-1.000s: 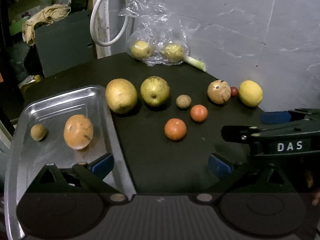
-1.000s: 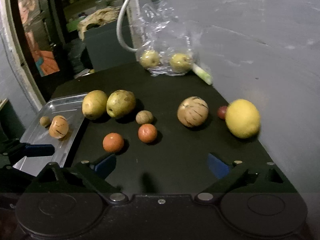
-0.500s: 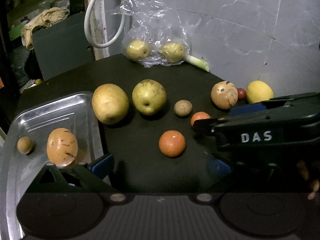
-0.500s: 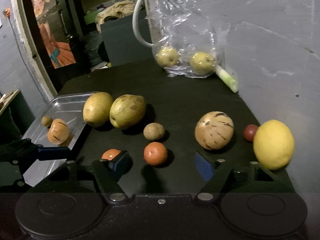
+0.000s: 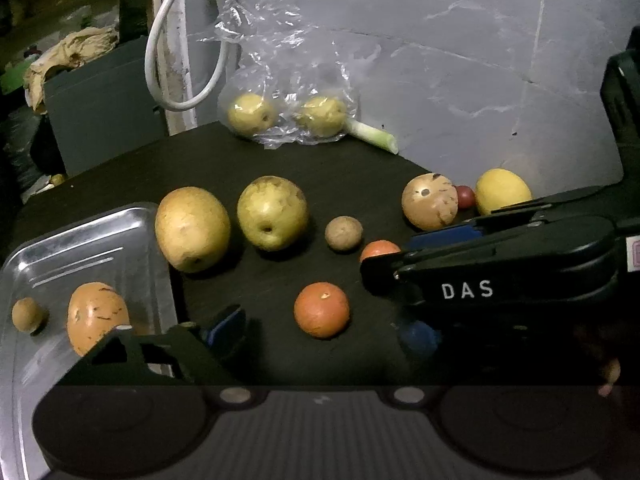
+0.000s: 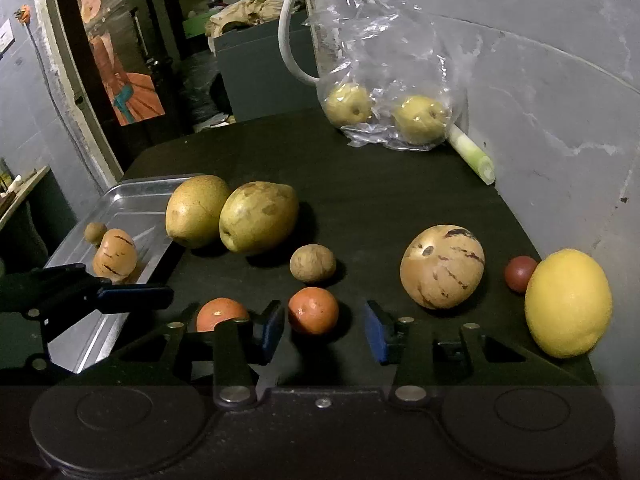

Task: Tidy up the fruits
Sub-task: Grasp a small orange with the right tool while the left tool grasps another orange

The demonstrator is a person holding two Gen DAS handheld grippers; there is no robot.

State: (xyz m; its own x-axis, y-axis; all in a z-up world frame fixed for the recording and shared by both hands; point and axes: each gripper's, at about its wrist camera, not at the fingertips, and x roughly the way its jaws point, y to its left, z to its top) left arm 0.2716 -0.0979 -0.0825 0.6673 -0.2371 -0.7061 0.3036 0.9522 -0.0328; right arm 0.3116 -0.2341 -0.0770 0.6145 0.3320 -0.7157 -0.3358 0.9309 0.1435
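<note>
R hand-held gripper was spread w/ jaws either side of an orange on the desk, not pinching it. L hand-held gripper was also spread, empty, w/ a 2nd orange between its jaws. Tray at L held a melon & a small brown fruit; the lemon lay at far R.
</note>
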